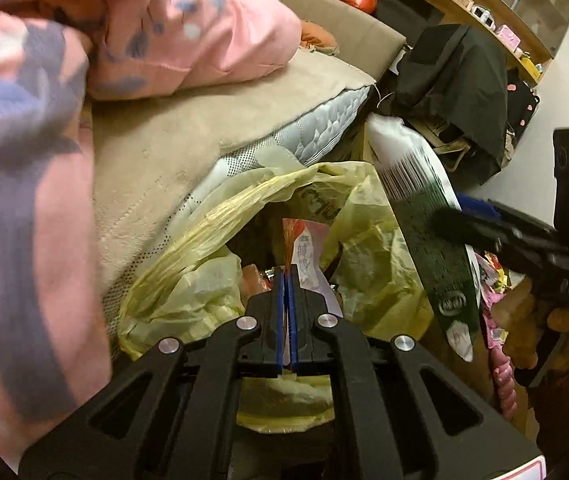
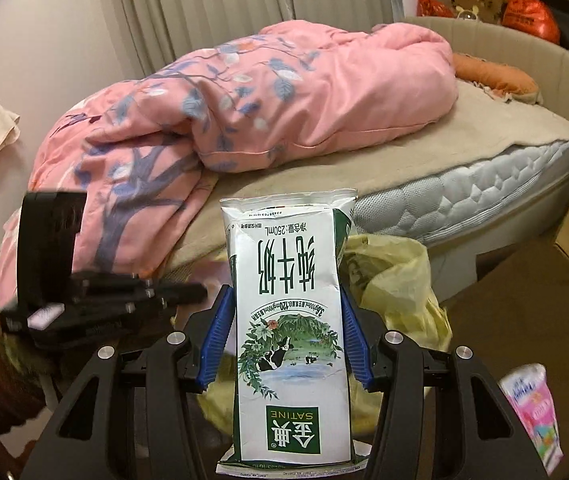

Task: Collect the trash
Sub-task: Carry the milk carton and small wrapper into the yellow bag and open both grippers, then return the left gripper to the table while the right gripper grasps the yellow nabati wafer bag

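Trash is in both my tongs at once, and that is where the risk starts. My right tongs (image 2: 288, 336) stand spread wide around a flattened green-and-white milk carton (image 2: 290, 320), the blue pads pressing its two long edges. It fills the middle of the right wrist view and juts out well past the fingertips. In the left wrist view the same carton slants down the right of centre, over the yellow plastic bag (image 1: 204, 248).

My left tongs (image 1: 285, 280) are pressed together on a thin red-and-white wrapper (image 1: 304, 248), low in the middle of the frame, right above the bag's mouth.

What worries me:
- The carton is crushed and slick, and held by its edges alone. I judge a squeeze could buckle it, and it might then slide out beside the bag.
- The bag is limp, slumped against the mattress (image 1: 316, 136), and its mouth looks partly folded over. A long carton entering at a slant could catch the rim and push the opening shut.
- Both tools crowd the same small opening, so they may knock each other.
- The pink quilt (image 1: 24, 160) hangs at the left of the frame, close to the bag, and could snag.
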### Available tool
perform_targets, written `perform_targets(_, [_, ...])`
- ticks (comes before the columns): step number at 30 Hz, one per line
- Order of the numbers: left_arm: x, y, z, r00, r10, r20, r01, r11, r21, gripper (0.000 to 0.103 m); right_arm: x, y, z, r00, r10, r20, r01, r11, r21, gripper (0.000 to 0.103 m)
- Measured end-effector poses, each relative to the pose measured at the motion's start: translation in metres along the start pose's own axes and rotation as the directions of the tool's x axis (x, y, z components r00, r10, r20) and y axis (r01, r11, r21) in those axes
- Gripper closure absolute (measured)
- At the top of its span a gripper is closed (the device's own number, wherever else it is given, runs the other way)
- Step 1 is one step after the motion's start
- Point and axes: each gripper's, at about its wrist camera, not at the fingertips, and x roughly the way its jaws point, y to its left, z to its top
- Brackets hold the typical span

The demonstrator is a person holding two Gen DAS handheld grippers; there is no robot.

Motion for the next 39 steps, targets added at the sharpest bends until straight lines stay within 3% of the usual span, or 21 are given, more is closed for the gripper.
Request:
perform_targets(5, [0.009, 0.001, 0.003, 1.0, 0.006, 0.011, -0.006, 1.0, 0.005, 0.101, 0.026, -0.007, 0.013, 0.998, -0.027, 0.058, 0.026, 1.0, 0.017, 0.055])
perform_targets(12, [0.022, 0.008, 0.005, 0.998, 0.066, 0.01, -0.066, 0.997, 0.025, 0.101, 0.058, -0.011, -0.016, 0.995, 0.037, -0.091, -0.033, 0.998, 0.047, 0.055])
perform_targets(16, [0.025, 0.015, 0.008, 0.996, 0.087, 0.014, -0.087, 0.996, 0.006, 0.101, 0.066, -0.01, -0.023, 0.989, 0.006, -0.146, -0.001, 0.999, 0.034, 0.056])
perform_targets(25, [0.025, 0.012, 0.007, 0.999, 0.035, -0.006, -0.035, 0.999, 0.01, 0.101, 0.072, -0.022, -0.016, 0.992, -0.032, -0.122, 0.041, 0.997, 0.073, 0.057])
perform_targets(26, [0.026, 0.011, 0.007, 1.0, 0.03, -0.005, -0.03, 1.0, 0.009, 0.098, 0.071, -0.023, -0.015, 0.992, -0.027, -0.12, 0.036, 0.996, 0.077, 0.057])
perform_targets(28, [0.024, 0.01, 0.007, 1.0, 0.004, -0.003, -0.004, 1.0, -0.007, 0.073, 0.065, -0.024, -0.016, 0.994, -0.026, -0.105, 0.035, 0.996, 0.087, 0.053])
perform_targets(30, [0.018, 0.012, 0.008, 0.999, -0.03, 0.021, 0.031, 0.999, -0.045, 0.062, 0.056, -0.024, -0.015, 0.997, -0.03, -0.076, 0.038, 0.995, 0.097, 0.045])
perform_targets(35, [0.0, 0.013, 0.003, 0.998, -0.025, 0.063, 0.031, 0.994, -0.103, 0.056, 0.027, -0.032, -0.017, 0.995, -0.094, -0.03, 0.097, 0.987, 0.128, 0.043])
perform_targets(39, [-0.014, 0.002, 0.0, 0.996, -0.005, 0.091, 0.014, 0.995, -0.095, 0.039, -0.011, -0.037, -0.027, 0.989, -0.145, 0.011, 0.141, 0.979, 0.146, 0.036])
